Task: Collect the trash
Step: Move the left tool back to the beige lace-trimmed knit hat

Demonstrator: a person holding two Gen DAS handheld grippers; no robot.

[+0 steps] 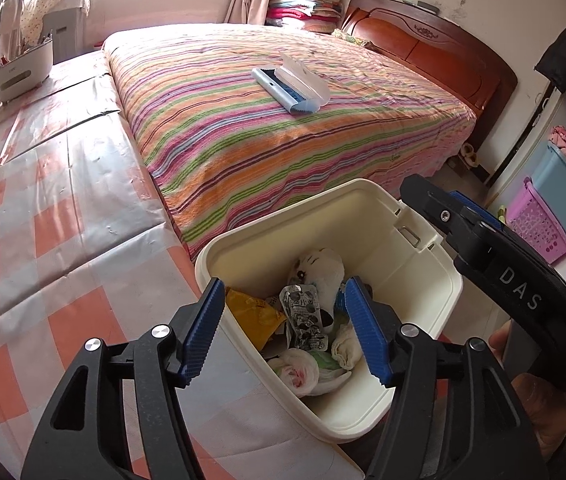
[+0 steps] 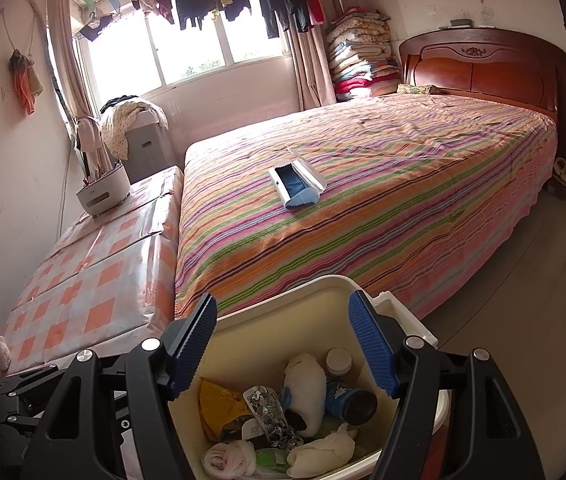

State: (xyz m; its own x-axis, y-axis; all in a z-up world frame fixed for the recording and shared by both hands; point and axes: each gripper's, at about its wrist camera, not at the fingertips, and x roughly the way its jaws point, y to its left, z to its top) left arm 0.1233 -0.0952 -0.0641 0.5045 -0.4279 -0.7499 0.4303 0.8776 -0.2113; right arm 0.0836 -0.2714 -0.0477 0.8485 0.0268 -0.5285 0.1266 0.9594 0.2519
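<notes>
Judging from largest to smallest, the cream bin [image 1: 415,276] sits directly beneath both sets of jaws, at the foot of the striped bed [image 1: 283,120]; it looks like stiff, light plastic, best taken by its rim or the hinge tab on its far wall. The left gripper [image 1: 283,328] hangs over it with jaws spread and nothing between them, and the right gripper [image 2: 291,348] is likewise spread and empty above the opening. Inside, the white wad of tissue [image 2: 305,388] should be soft and near weightless, crushing under any pinch. The yellow wrapper [image 1: 255,316] and the silver printed sachet [image 1: 303,312] look thin, crinkly and slick, so a pinch across a flat edge would suit. The dark cup [image 2: 349,400] seems stiffer and could roll. Beyond the jaws, a blue and white case [image 1: 291,88] lies open on the bed; whether it counts as trash cannot be told. The bin's base and near wall are hidden behind the jaws.
</notes>
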